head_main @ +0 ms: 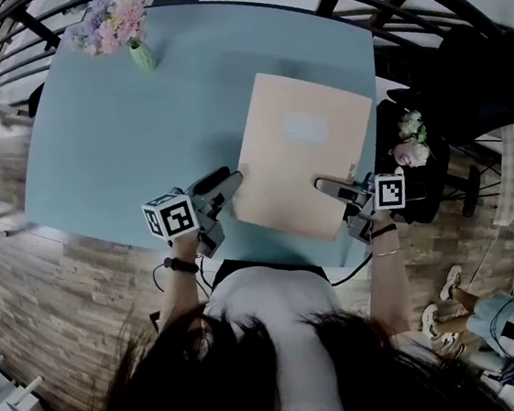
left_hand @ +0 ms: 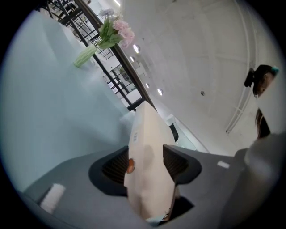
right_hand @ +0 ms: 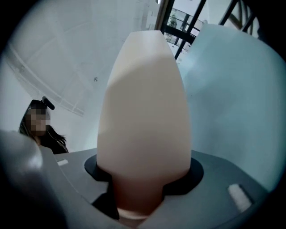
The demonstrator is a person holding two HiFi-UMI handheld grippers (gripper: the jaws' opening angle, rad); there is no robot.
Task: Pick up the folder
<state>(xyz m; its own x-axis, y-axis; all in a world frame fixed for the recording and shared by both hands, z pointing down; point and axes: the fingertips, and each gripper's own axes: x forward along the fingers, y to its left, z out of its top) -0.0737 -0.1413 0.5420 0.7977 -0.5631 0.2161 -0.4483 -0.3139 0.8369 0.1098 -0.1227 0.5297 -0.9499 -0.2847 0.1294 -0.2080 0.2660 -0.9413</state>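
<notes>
The left gripper (head_main: 227, 187) clamped the near left corner of the folder (head_main: 301, 144). The right gripper (head_main: 329, 187) clamped its near right edge. The folder sat over the near right part of the table (head_main: 112, 143). Uneven hand motion could twist it out of these shallow grips. Whether its far edge cleared the table was indeterminate. The folder masked the right jaw faces.

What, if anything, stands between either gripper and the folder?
Nothing visible does. The left gripper and the right gripper each clamp the near end of the folder, one at each side. The only other thing on the table, a vase of flowers, stands at its far corner, well clear.
</notes>
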